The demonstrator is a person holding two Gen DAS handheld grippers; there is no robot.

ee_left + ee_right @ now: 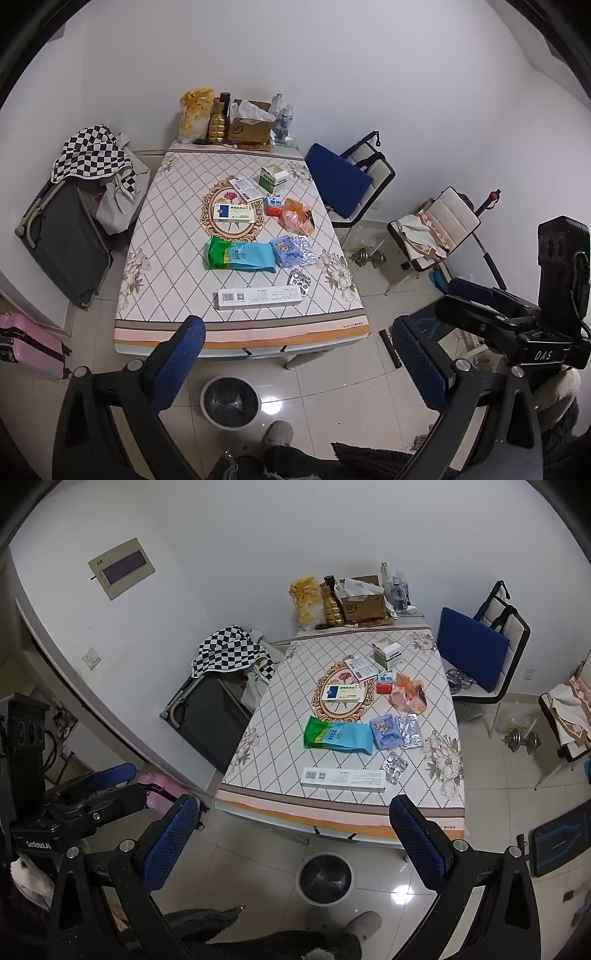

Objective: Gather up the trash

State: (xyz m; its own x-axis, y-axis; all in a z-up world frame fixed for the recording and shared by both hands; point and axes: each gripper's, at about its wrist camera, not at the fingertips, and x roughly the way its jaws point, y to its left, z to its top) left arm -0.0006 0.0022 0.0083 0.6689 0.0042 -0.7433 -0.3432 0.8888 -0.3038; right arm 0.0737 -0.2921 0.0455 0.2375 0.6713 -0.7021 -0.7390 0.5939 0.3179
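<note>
Both the left gripper [299, 365] and right gripper [295, 842] hover empty, fingers apart, ahead of any pick, the trash (boxes, wrappers) strewn across the table [155, 236] above the bin [231, 402], probably set there for short drops.

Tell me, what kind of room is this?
Probably a lived-in room of a home, used for dining and storage. A table with a patterned cloth holds medicine boxes and wrappers, a dumbbell lies on the tiled floor, and a pink suitcase stands by the wall.
</note>
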